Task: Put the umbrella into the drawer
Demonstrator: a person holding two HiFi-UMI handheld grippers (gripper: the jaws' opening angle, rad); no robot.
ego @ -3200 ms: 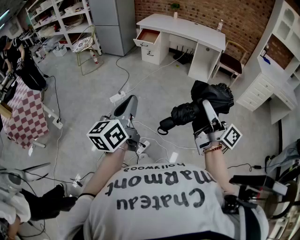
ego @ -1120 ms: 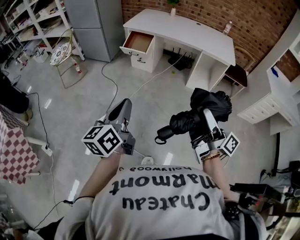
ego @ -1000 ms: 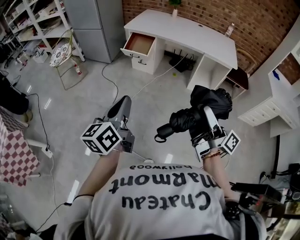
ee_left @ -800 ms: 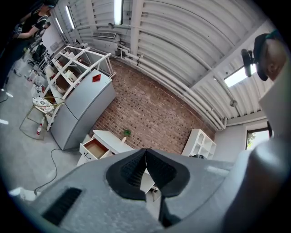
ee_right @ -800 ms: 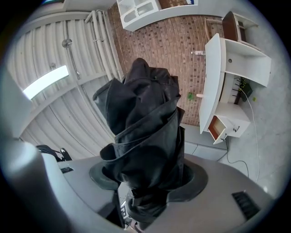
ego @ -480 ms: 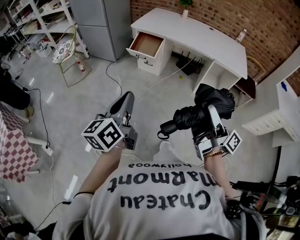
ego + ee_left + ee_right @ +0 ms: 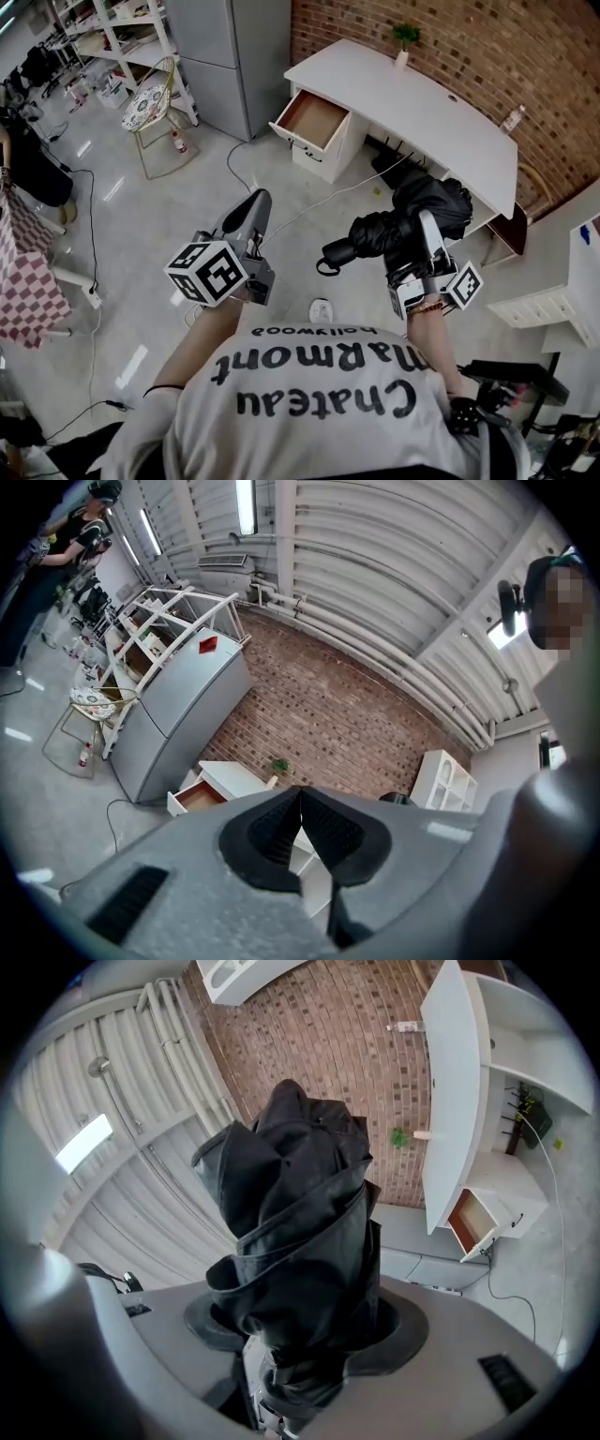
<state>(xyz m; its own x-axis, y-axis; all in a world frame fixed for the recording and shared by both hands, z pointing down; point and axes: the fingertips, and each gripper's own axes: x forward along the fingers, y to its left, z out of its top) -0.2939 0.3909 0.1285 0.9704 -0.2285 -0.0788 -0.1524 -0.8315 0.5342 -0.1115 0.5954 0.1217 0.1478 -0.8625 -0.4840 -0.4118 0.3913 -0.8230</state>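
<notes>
Jaws on umbrella [image 7: 412, 211], drawer [image 7: 314, 120] now closer

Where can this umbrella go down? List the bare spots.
Open drawer: looks bare inside. Desk top: free between the plant and the bottle. Floor before the drawer: crossed by cables.

The umbrella [image 7: 300, 1241] — matt black cloth, creased; floor [image 7: 141, 234] glossy; drawer [image 7: 314, 117] inside perhaps wood; wall [image 7: 562, 56] rough brick.

Likely a lab: desk [image 7: 412, 103], shelving [image 7: 122, 28] (floor cables [image 7: 328, 195]).
</notes>
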